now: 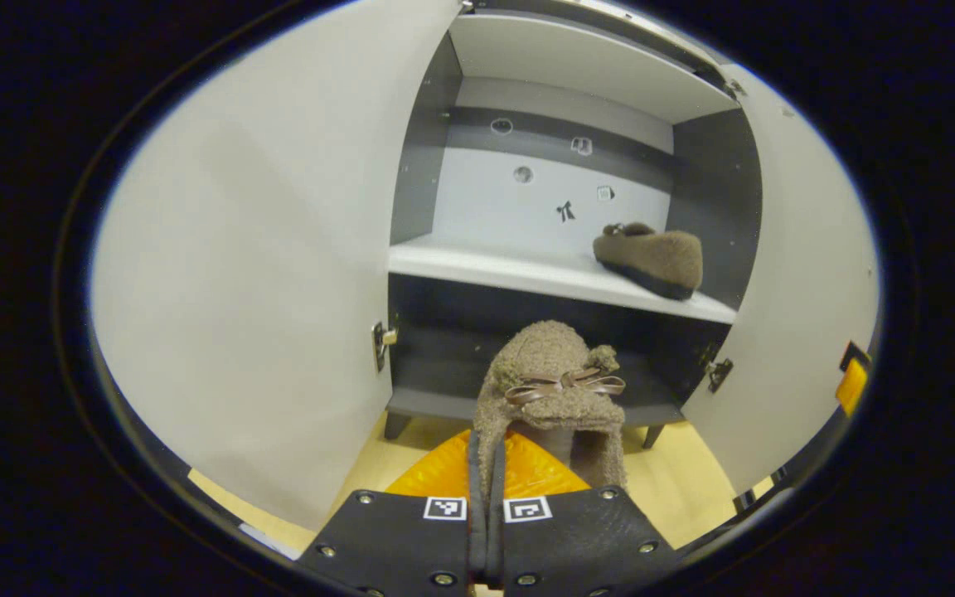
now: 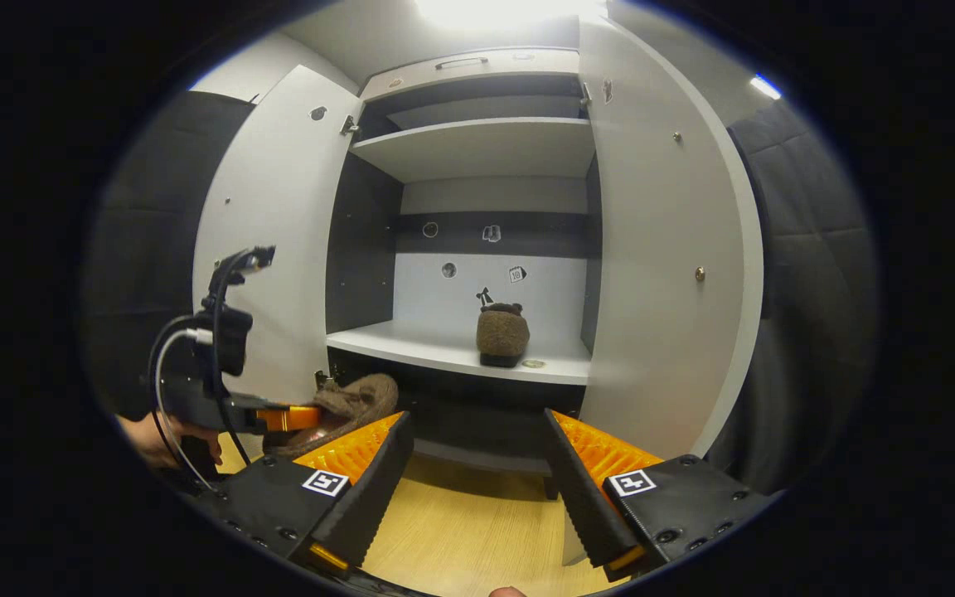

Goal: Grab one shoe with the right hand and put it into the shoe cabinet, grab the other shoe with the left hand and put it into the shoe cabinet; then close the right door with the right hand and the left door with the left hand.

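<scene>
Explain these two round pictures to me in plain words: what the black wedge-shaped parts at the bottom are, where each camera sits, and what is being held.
A person holds two hand-held two-finger grippers, each carrying a forward-looking fisheye camera. In the left gripper view, the left gripper is shut on a fuzzy brown slipper with a bow, facing the open grey-and-white shoe cabinet. The matching second fuzzy brown slipper already sits on the middle shelf. In the right gripper view, the right gripper is open and empty, above the pale wooden floor. Both cabinet doors stand open.
</scene>
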`<state>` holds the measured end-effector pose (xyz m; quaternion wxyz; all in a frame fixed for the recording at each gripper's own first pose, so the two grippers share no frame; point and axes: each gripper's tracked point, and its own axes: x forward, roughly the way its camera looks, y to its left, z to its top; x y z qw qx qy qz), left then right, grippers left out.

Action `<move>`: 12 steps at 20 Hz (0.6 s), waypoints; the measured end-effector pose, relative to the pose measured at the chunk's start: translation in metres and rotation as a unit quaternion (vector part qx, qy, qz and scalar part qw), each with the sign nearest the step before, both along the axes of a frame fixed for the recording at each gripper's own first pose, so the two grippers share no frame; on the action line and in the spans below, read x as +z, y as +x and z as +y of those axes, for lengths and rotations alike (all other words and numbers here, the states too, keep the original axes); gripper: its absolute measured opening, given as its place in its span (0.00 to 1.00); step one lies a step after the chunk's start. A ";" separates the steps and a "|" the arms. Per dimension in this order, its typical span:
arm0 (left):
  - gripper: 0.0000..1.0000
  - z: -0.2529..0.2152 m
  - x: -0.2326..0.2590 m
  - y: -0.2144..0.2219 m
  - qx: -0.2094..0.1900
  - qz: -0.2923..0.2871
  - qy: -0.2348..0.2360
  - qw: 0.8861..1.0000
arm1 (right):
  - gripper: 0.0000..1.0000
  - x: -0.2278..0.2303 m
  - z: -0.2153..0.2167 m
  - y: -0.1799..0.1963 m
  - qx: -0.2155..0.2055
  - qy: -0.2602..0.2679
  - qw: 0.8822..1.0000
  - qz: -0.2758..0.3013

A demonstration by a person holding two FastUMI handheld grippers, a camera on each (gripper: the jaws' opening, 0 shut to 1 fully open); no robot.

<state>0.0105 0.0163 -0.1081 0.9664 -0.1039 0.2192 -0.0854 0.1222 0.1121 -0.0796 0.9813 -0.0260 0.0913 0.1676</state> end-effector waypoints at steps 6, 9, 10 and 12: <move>0.01 0.008 0.024 -0.014 0.004 -0.055 -0.017 0.998 | 0.98 0.001 -0.007 -0.006 -0.018 0.007 1.000 -0.002; 0.01 0.020 0.036 -0.018 0.006 -0.081 -0.026 0.996 | 0.98 -0.003 -0.011 -0.007 -0.034 0.011 0.999 0.002; 0.01 0.023 0.038 -0.022 0.007 -0.087 -0.031 0.996 | 0.98 -0.004 -0.013 -0.008 -0.039 0.012 0.999 0.004; 0.01 0.026 0.041 -0.026 0.007 -0.097 -0.043 0.994 | 0.98 -0.006 -0.016 -0.006 -0.050 0.011 0.999 0.007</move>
